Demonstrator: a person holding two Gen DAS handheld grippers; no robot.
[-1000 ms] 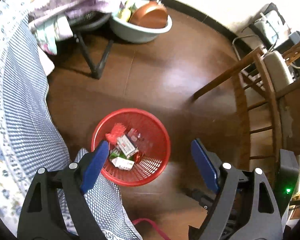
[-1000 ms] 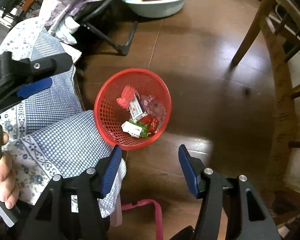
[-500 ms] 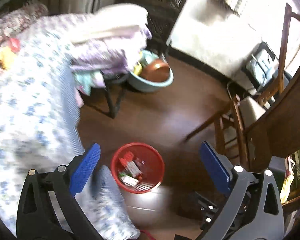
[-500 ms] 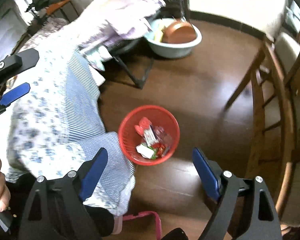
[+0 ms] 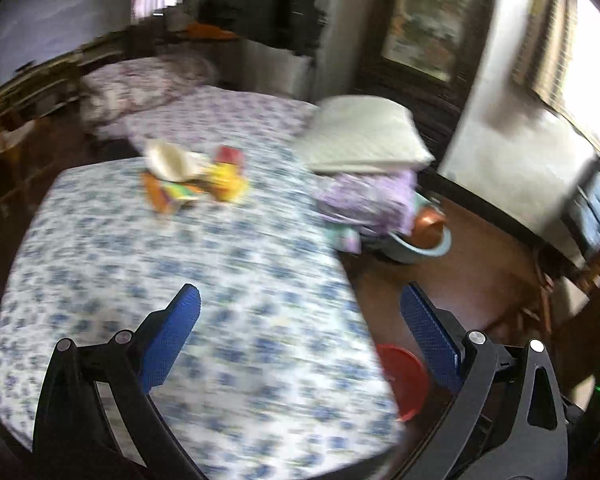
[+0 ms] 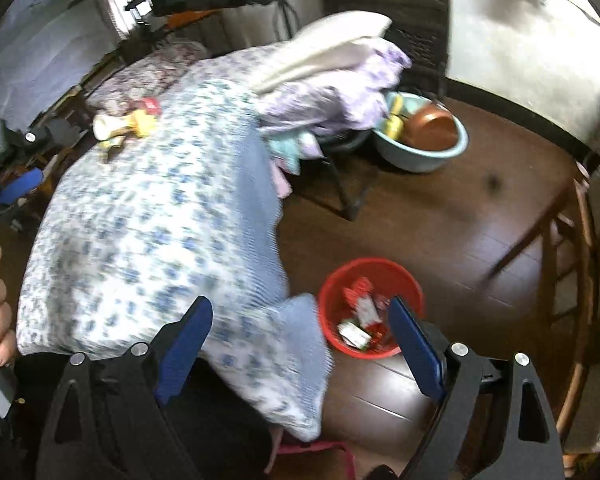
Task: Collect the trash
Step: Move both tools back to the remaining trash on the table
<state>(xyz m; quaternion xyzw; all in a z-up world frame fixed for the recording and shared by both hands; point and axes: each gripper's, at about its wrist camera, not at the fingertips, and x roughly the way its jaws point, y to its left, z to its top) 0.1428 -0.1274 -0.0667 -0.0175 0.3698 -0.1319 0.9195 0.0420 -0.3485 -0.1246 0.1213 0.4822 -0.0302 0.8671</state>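
Lying in a small heap on the flowered bed sheet (image 5: 148, 264), the trash (image 5: 192, 178) sits toward 11 o'clock in the left view and toward 10 o'clock in the right view (image 6: 126, 126). Motion blur keeps the pieces from being counted exactly; a white cup-like piece (image 5: 168, 160), a yellow wrapper (image 5: 226, 184), an orange one (image 5: 158, 196) and a red bit (image 5: 229, 155) can be made out. The heap's long axis runs roughly from 9 to 3 o'clock across the left view; which way the white piece's mouth faces cannot be told. One red basket (image 6: 370, 308) stands on the brown floor (image 6: 440, 216) beside the bed's corner, at about 5 o'clock in the left view (image 5: 402, 380), with several wrappers already inside. The left gripper (image 5: 300, 344) is spread wide with nothing between its two blue pads, hanging over the sheet. The right gripper (image 6: 300, 344) is likewise spread and holding nothing, with the basket just behind its right pad. One blue basin (image 6: 420, 140) holding a copper bowl (image 6: 432, 128) sits on the floor at 1 o'clock.
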